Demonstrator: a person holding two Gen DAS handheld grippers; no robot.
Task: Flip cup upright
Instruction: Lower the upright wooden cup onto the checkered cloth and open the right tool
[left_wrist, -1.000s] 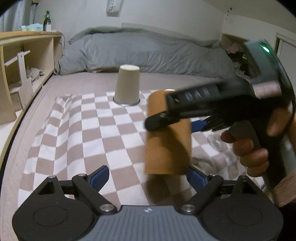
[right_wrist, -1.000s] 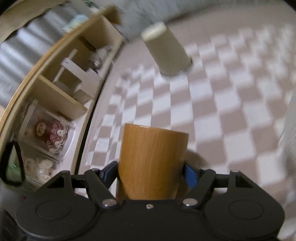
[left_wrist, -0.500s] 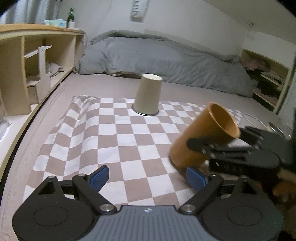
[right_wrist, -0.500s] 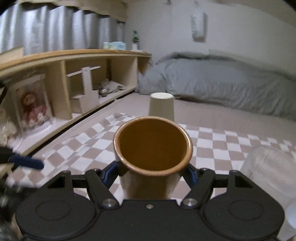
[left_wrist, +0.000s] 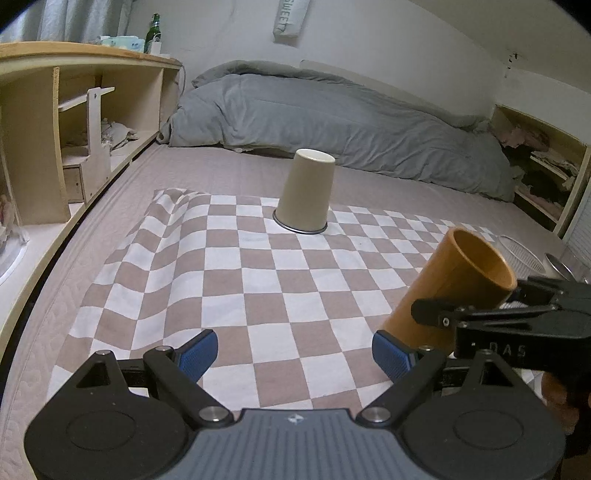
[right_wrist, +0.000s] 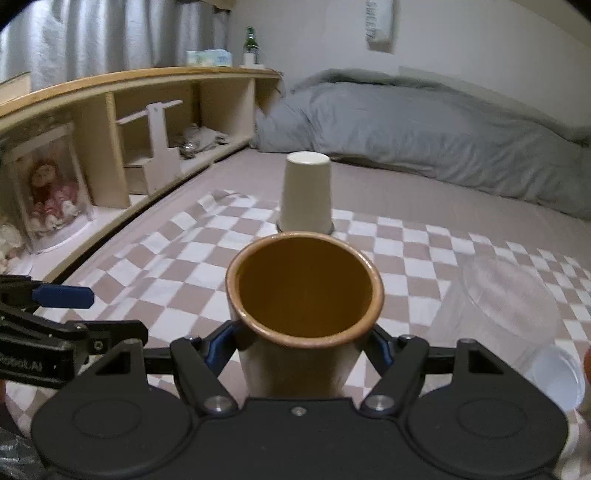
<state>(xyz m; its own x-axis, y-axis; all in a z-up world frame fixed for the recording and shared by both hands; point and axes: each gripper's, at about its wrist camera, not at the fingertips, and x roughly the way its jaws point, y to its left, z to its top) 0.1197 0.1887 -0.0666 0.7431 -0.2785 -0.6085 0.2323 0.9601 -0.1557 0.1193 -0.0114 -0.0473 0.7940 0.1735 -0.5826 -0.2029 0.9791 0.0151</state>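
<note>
Checkered cloth (left_wrist: 229, 280) on the bed: your right hand-held gripper (right_wrist: 303, 343), clamped on the wooden cup (right_wrist: 303, 295) near the cloth's right edge, has swung it mouth-up since a second ago; only setting down remains. Left hand-held gripper (left_wrist: 291, 350) gapes, empty.

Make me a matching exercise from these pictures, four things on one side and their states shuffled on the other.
1. brown cup
2. beige cup
3. left gripper
4. green bottle

A. open, holding nothing
B. upside down on the checkered cloth
C. on top of the wooden shelf
D. clamped in the right gripper, mouth up

Pairs: 1-D, 2-B, 3-A, 4-C
</note>
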